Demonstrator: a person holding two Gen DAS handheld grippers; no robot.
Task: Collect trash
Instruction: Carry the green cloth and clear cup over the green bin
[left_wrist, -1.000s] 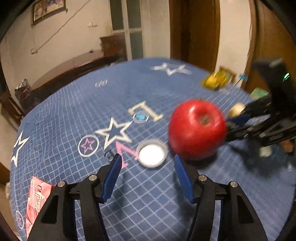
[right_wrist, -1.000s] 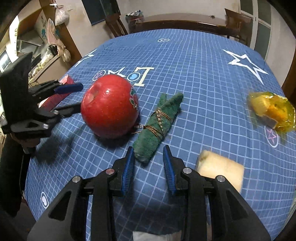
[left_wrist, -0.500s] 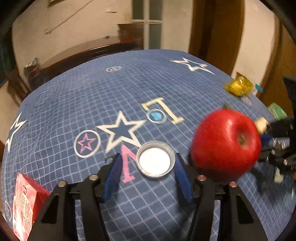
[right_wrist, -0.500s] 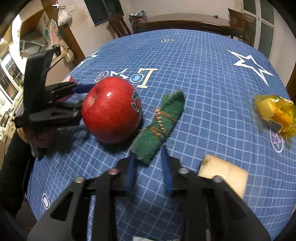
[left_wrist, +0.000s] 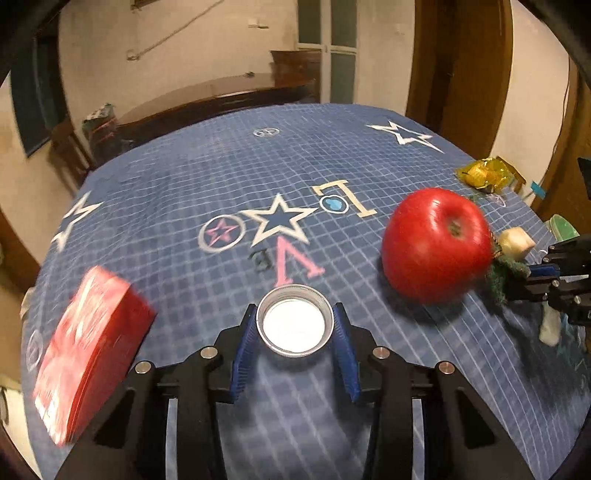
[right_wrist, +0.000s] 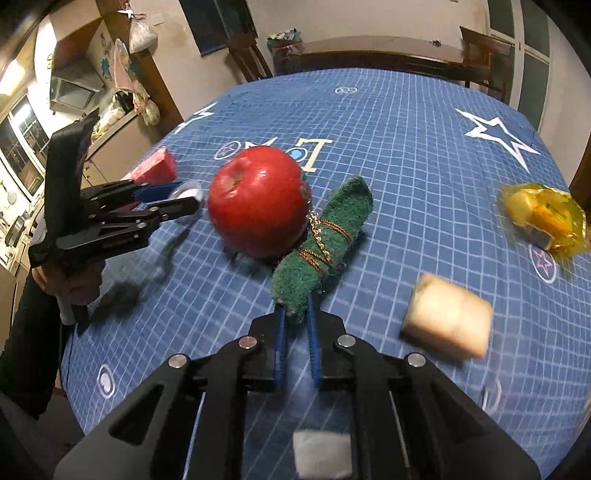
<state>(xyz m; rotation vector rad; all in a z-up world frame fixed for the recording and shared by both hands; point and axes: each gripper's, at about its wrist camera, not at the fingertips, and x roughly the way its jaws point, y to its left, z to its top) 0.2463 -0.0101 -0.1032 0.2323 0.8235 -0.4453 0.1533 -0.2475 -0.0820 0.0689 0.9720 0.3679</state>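
At the lower centre of the left wrist view, the left gripper (left_wrist: 295, 328) has its blue pads on either side of a round silver metal jar lid (left_wrist: 294, 325) lying white side up on the blue checked tablecloth (left_wrist: 184, 177). Its jaws have just been closing, and the pads now sit against the lid's rim, though blur makes firm contact hard to confirm. Low in the right wrist view, the right gripper (right_wrist: 295, 314) is clamped on the near end of a rolled green scouring cloth bound with gold chain (right_wrist: 325, 236), whose far end runs up and right beside a shiny red apple (right_wrist: 258, 199).

To do this step well, I judge each grip should be squeezed fully and lifted straight up, so the shallow lid does not slip out and the cloth does not drag the apple touching it.

Further out lie a red paper packet (left_wrist: 88, 347) at the left, a pale sponge block (right_wrist: 447, 321) at the right and a crumpled yellow wrapper (right_wrist: 546, 218) at the far right. No bin or other container appears in either view.
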